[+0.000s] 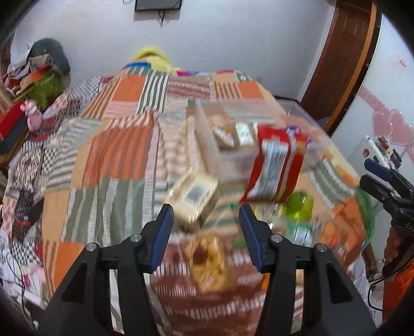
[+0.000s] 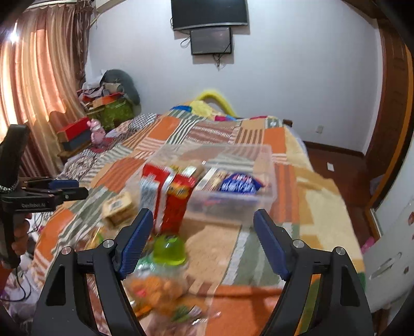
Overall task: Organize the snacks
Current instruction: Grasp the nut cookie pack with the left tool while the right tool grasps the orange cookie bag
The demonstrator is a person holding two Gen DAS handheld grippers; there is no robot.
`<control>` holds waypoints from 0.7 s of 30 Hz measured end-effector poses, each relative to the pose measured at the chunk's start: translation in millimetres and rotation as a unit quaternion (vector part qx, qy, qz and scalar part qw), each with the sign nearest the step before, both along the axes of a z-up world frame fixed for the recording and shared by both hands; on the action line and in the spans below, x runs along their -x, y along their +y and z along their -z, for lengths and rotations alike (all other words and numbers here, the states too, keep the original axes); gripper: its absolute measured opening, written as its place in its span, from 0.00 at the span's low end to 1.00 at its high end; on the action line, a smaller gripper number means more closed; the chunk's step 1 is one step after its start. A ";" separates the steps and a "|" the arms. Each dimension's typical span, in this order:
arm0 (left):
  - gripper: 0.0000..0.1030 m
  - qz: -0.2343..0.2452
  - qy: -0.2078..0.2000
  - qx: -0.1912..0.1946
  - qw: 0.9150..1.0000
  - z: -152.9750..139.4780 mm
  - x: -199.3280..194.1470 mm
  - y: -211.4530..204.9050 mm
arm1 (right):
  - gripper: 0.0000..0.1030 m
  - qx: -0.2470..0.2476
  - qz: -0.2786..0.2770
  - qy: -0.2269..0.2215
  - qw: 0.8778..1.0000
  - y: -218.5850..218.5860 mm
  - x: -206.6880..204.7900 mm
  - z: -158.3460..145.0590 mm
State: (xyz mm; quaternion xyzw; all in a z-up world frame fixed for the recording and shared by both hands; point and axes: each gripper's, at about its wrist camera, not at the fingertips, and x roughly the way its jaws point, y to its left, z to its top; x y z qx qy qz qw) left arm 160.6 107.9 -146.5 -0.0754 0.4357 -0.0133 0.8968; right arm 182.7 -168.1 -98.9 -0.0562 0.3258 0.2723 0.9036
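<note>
A clear plastic bin [image 2: 233, 201] sits on the patchwork bed and holds several snack packs, among them a blue one [image 2: 239, 184]; it also shows in the left wrist view [image 1: 207, 124]. A red snack pack [image 2: 168, 199] leans against the bin's near left side, seen too in the left wrist view [image 1: 276, 168]. A tan biscuit pack [image 1: 194, 199] lies in front of my left gripper [image 1: 206, 219], which is open and empty. My right gripper [image 2: 201, 230] is open and empty above a green-lidded jar [image 2: 168, 250]. A pastry pack [image 1: 207, 261] lies under the left gripper.
The patchwork blanket [image 1: 116, 155] covers the bed. Boxes and a pink toy [image 2: 97, 131] stand at the left side. A wooden door [image 1: 341, 64] is at the right. A TV [image 2: 209, 13] hangs on the far wall.
</note>
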 end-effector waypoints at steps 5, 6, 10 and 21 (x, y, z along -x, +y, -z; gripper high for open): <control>0.51 -0.004 0.029 0.017 0.999 29.0 20.8 2.1 | 0.76 0.012 -0.013 0.036 0.999 7.0 16.0 27.7; 0.51 -0.005 0.035 0.022 0.999 35.1 24.8 2.2 | 0.76 0.015 -0.014 0.044 0.999 8.0 18.1 33.0; 0.51 -0.006 0.052 0.042 0.998 53.8 34.2 -0.2 | 0.76 0.014 -0.023 0.070 0.997 10.7 23.1 47.9; 0.51 -0.009 0.073 0.058 0.996 82.5 20.4 -6.9 | 0.75 0.024 -0.026 0.088 0.995 14.1 18.7 66.7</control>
